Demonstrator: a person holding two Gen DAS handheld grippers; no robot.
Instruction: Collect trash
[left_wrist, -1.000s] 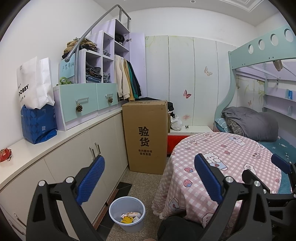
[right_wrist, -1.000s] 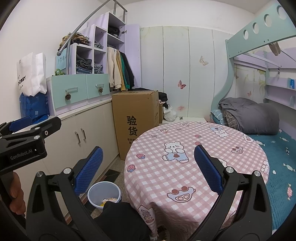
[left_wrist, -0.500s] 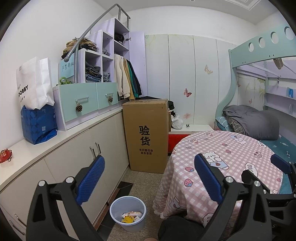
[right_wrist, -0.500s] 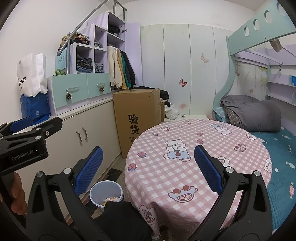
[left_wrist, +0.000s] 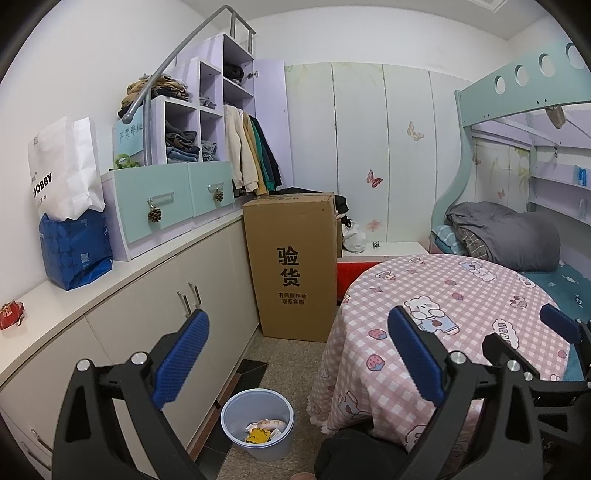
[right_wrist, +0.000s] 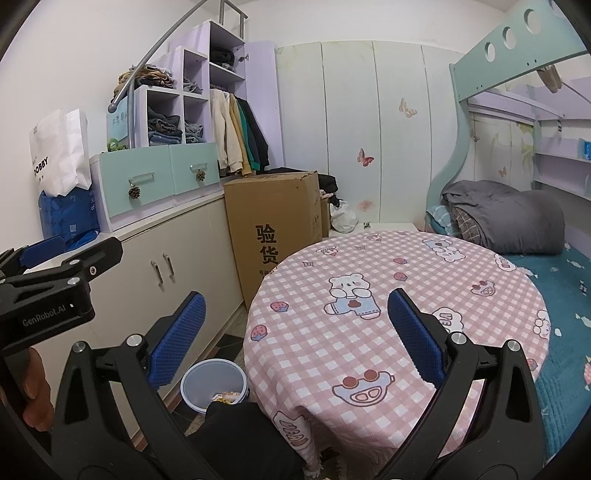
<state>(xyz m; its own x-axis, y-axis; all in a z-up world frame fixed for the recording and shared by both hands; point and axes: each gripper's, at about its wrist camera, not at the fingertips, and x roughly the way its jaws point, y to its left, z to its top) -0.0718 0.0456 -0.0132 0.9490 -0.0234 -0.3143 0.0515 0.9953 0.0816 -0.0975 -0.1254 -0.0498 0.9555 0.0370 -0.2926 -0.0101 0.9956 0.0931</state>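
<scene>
A pale blue trash bin (left_wrist: 258, 424) stands on the floor between the cabinets and the round table, with several wrappers (left_wrist: 264, 430) inside. It also shows in the right wrist view (right_wrist: 212, 384), partly hidden. A red wrapper (left_wrist: 10, 314) lies on the countertop at far left. My left gripper (left_wrist: 295, 354) is open and empty, held high above the bin. My right gripper (right_wrist: 295, 345) is open and empty over the table's near edge. The left gripper also shows at the left of the right wrist view (right_wrist: 55, 280).
A round table with a pink checked cloth (right_wrist: 399, 310) fills the middle. A tall cardboard box (left_wrist: 293, 266) stands by the low cabinets (left_wrist: 147, 317). A blue bag (left_wrist: 75, 251) and white bag (left_wrist: 62, 170) sit on the countertop. A bunk bed (right_wrist: 517, 221) is at right.
Both views shifted very slightly; the grippers stay open and empty. Nothing in the room has moved.
</scene>
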